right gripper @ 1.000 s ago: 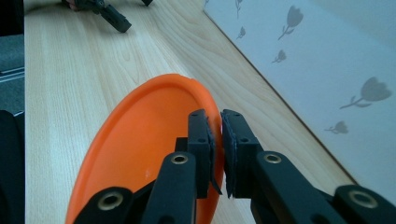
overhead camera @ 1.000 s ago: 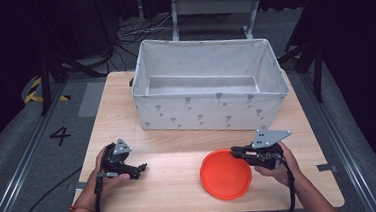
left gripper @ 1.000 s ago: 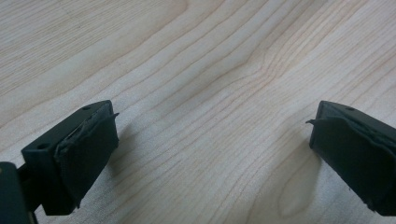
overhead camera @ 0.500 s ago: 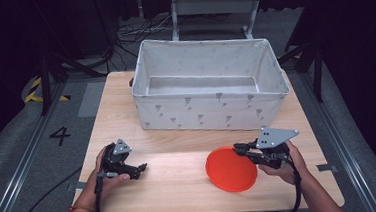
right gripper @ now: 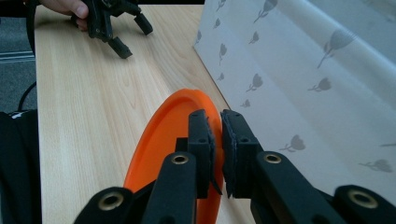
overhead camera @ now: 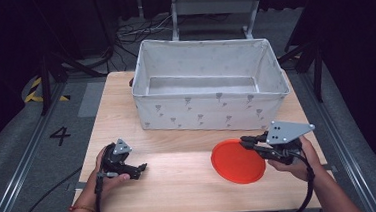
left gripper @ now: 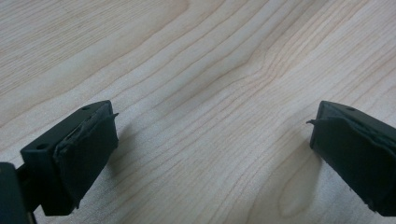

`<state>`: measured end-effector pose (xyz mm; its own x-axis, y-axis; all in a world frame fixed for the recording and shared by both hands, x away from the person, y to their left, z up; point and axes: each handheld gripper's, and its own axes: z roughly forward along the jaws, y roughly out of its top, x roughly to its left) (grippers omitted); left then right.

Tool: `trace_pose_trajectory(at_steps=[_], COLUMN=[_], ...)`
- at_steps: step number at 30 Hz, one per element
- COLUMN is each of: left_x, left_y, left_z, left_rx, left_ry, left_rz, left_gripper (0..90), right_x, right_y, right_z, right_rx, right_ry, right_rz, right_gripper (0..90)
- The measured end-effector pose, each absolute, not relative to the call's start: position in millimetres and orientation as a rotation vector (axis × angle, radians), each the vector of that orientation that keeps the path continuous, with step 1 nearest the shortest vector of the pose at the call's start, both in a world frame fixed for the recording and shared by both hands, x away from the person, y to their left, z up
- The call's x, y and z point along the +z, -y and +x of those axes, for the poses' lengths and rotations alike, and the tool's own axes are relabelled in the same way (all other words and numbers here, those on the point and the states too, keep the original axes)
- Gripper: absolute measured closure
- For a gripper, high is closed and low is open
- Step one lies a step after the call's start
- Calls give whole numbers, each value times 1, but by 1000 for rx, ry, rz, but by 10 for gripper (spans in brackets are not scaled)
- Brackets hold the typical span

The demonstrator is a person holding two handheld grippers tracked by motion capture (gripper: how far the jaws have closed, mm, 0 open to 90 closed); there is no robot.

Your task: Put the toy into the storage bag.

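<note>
A round orange-red plate (overhead camera: 238, 161) is low over the wooden table (overhead camera: 181, 181), at its front right. My right gripper (overhead camera: 246, 143) is shut on the plate's right rim. In the right gripper view the two jaws pinch the plate (right gripper: 163, 135) by its edge, and my right gripper (right gripper: 218, 135) sits close to the fabric box. My left gripper (overhead camera: 139, 168) rests on the table at the front left, held in a hand. It (left gripper: 210, 135) stands open over bare wood, with nothing between its jaws.
A large white fabric box (overhead camera: 207, 84) with a grey flower print stands open-topped across the back half of the table; its wall (right gripper: 303, 70) rises just beside the plate. The other gripper (right gripper: 119, 28) and hand lie farther off. Cables trail off the table's front edge.
My right gripper has carried the plate to the right and a little toward the box. The left gripper has stayed where it was, still open.
</note>
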<state>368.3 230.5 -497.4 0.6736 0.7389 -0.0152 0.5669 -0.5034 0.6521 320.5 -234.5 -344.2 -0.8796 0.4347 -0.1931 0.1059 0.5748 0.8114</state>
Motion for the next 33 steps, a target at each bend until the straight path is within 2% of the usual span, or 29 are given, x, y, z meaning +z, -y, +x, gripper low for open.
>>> trace_pose_trajectory(at_steps=[15, 33], left_x=[-498, -498], left_y=[-230, -230], left_z=[368, 368], left_rx=[350, 350], left_ry=[-1012, -1012], left_rz=[2245, 2246], left_gripper=[6, 6], right_x=[-298, -206], right_y=[249, 262], right_z=[323, 339], right_rx=[1212, 1165], right_ry=[-2383, -2252], right_rz=[430, 423], right_gripper=[827, 828])
